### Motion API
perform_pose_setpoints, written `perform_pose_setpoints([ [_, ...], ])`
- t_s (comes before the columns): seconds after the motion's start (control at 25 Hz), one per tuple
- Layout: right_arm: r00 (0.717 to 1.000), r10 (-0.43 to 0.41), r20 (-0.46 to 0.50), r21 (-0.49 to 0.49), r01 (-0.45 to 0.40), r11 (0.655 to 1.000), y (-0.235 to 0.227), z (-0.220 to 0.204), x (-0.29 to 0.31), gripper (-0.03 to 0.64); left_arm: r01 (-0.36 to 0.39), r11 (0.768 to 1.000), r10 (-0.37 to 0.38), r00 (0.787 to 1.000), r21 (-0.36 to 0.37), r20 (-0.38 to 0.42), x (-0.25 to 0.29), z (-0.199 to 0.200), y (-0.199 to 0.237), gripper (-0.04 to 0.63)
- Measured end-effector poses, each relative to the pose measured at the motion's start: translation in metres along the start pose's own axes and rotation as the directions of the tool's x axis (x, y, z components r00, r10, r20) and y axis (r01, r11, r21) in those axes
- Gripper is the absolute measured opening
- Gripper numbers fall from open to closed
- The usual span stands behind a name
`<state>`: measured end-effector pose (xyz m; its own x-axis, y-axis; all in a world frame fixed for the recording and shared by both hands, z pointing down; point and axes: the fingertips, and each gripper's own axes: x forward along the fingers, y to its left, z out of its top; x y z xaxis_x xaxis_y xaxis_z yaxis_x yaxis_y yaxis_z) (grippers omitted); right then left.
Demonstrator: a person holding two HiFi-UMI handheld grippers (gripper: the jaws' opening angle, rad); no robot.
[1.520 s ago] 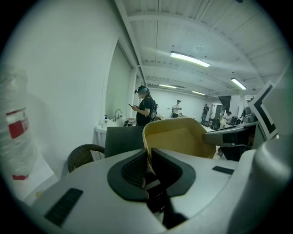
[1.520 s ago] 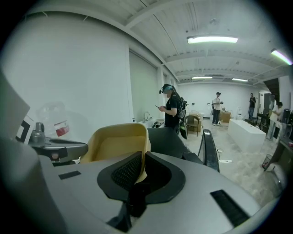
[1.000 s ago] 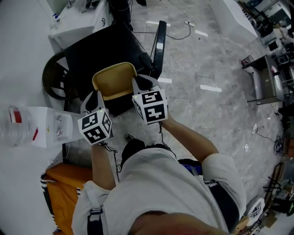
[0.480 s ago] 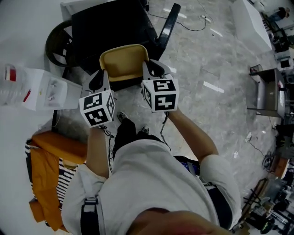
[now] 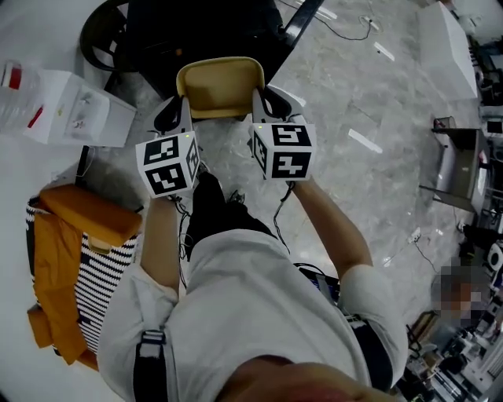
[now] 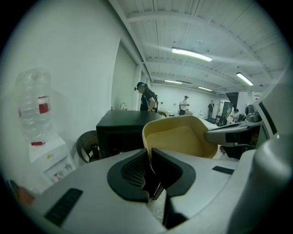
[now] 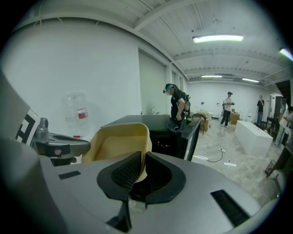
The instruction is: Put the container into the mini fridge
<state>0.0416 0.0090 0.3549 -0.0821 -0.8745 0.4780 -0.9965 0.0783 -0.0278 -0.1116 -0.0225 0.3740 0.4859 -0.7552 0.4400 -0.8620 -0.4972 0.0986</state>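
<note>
Container [image 5: 218,85], a tan open tub, was held in the air between both grippers, near side of the fridge [image 5: 200,23] and not inside it; its mouth faced up in the head view.

Left gripper [image 5: 174,116]: fingers clamped together on the left wall of the container; the left gripper view showed the rim pinched between the black pads [image 6: 132,171], with the tub [image 6: 181,137] rising beyond them.

Right gripper [image 5: 265,102]: fingers clamped on the right wall; in the right gripper view the wall sat between the pads [image 7: 126,171], with the tub [image 7: 116,141] to the left of them.

Fridge was black and low, on the floor past the container; its door [image 5: 302,17] stood open at the right; the right gripper view showed the door [image 7: 192,135] swung out and the dark interior [image 7: 165,137] behind it.

A dark round bin [image 5: 106,35] stood just left of the fridge; a white water dispenser [image 5: 71,114] stood nearer, on the left, with a clear bottle [image 6: 34,109] on top; an orange bag [image 5: 82,224] lay at the near left.

A person [image 7: 176,103] stood beyond the fridge; others were far off in the room.
</note>
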Motion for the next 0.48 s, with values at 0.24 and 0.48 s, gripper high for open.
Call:
perform_pose_setpoints([
  [0.24, 1.0, 0.015, -0.018, 0.013, -0.015, 1.0, 0.002, -0.027, 0.006, 0.054, -0.016, 1.0, 0.016, 1.0, 0.001, -0.018, 0.001, -0.029, 0.0, 0.04],
  [0.48, 1.0, 0.018, -0.023, 0.028, -0.017, 0.999, -0.002, -0.045, 0.017, 0.054, -0.017, 1.0, 0.017, 1.0, 0.001, -0.019, 0.013, -0.047, -0.001, 0.04],
])
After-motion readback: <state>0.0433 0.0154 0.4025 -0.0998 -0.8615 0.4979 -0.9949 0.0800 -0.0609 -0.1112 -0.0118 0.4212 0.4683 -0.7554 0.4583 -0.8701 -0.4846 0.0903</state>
